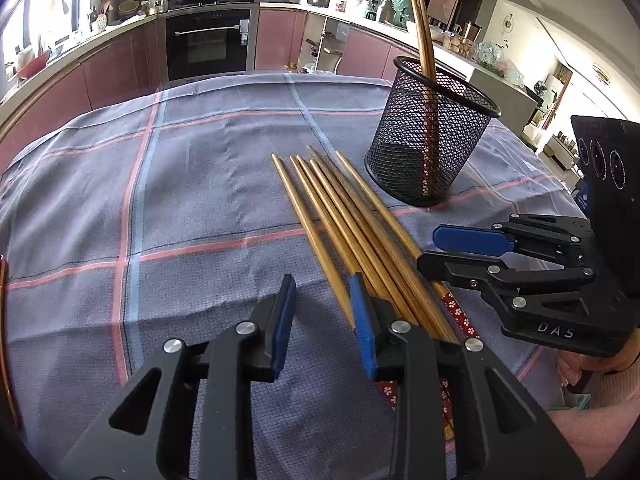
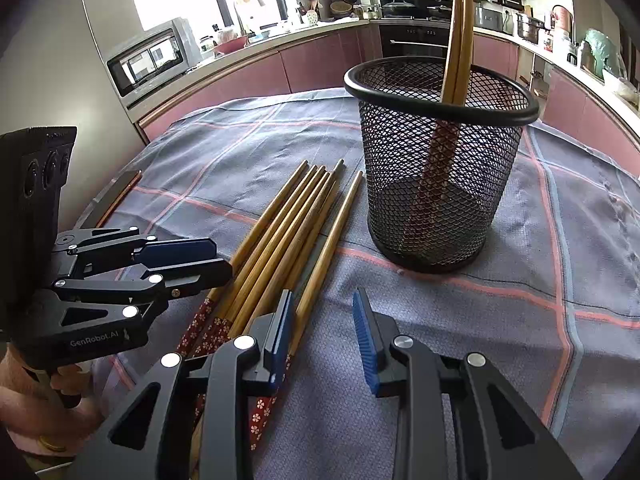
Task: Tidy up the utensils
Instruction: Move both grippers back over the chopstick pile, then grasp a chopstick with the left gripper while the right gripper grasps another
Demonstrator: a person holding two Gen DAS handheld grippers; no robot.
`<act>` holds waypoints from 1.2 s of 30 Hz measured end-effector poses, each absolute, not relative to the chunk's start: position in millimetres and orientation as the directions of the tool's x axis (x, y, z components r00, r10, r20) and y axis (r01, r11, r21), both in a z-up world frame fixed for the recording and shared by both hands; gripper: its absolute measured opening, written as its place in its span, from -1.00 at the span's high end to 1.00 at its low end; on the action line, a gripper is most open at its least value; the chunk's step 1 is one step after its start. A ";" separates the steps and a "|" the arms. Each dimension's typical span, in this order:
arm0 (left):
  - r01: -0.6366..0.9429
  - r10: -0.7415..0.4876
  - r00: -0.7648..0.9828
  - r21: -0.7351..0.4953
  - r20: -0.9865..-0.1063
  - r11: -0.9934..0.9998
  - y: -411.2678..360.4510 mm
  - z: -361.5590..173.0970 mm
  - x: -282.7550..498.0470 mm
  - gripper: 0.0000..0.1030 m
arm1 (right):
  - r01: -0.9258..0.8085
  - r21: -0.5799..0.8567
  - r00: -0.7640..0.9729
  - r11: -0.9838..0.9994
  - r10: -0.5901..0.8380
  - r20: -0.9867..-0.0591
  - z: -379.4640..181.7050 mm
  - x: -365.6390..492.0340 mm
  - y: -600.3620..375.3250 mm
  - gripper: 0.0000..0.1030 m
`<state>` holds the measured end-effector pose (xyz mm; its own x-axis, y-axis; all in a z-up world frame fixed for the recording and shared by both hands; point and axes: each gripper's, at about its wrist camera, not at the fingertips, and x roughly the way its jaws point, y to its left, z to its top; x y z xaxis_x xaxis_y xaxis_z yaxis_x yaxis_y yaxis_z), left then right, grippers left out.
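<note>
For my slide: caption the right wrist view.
Open right gripper beside loose chopsticks; two more stand in the mesh holder.

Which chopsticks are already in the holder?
The two chopsticks standing tips-up inside the black mesh holder; the other chopsticks lie flat on the cloth.

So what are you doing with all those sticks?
A person is tidying chopsticks with a gripper in each hand. Two chopsticks already stand in the black mesh cup. The rest lie in a bunch on the checked tablecloth beside the cup. The left gripper and the right gripper are both open, down by the bunch's red flowered ends, and neither holds a chopstick.
</note>
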<state>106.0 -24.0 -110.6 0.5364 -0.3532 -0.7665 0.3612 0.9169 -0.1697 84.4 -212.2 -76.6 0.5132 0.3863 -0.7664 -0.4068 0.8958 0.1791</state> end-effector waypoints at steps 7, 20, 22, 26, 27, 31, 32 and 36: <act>0.363 -0.337 0.534 -0.150 -0.776 0.920 -29.2 -112.3 113.3 0.41 | -0.397 0.144 0.527 0.907 0.353 -0.773 -76.5 91.8 -204.3 0.52; 0.299 -0.306 0.563 -0.156 -0.768 0.941 -29.4 -113.4 120.8 0.84 | -0.338 0.238 0.543 0.911 0.395 -0.741 -78.3 99.8 -218.5 0.89; 0.284 -0.306 0.573 -0.166 -0.760 0.944 -26.2 -111.1 118.4 0.85 | -0.332 0.253 0.553 0.909 0.404 -0.728 -75.4 97.3 -223.9 0.89; 0.296 -0.332 0.587 -0.185 -0.739 0.937 -20.5 -103.5 108.3 0.86 | -0.369 0.283 0.565 0.886 0.455 -0.689 -64.0 88.8 -230.0 0.89; 0.307 -0.340 0.587 -0.187 -0.735 0.933 -20.4 -101.9 104.9 0.86 | -0.388 0.282 0.563 0.878 0.467 -0.682 -60.9 86.2 -229.6 0.89; 0.363 -0.377 0.558 -0.191 -0.739 0.912 -25.2 -103.4 94.5 0.86 | -0.451 0.276 0.525 0.849 0.502 -0.687 -57.7 81.7 -221.0 0.89; 0.372 -0.381 0.549 -0.190 -0.744 0.908 -26.5 -105.2 93.6 0.86 | -0.458 0.265 0.517 0.848 0.497 -0.697 -59.5 81.7 -218.0 0.89; 0.387 -0.374 0.534 -0.174 -0.758 0.905 -28.4 -110.4 93.1 0.85 | -0.465 0.253 0.481 0.849 0.482 -0.732 -69.6 84.9 -210.5 0.89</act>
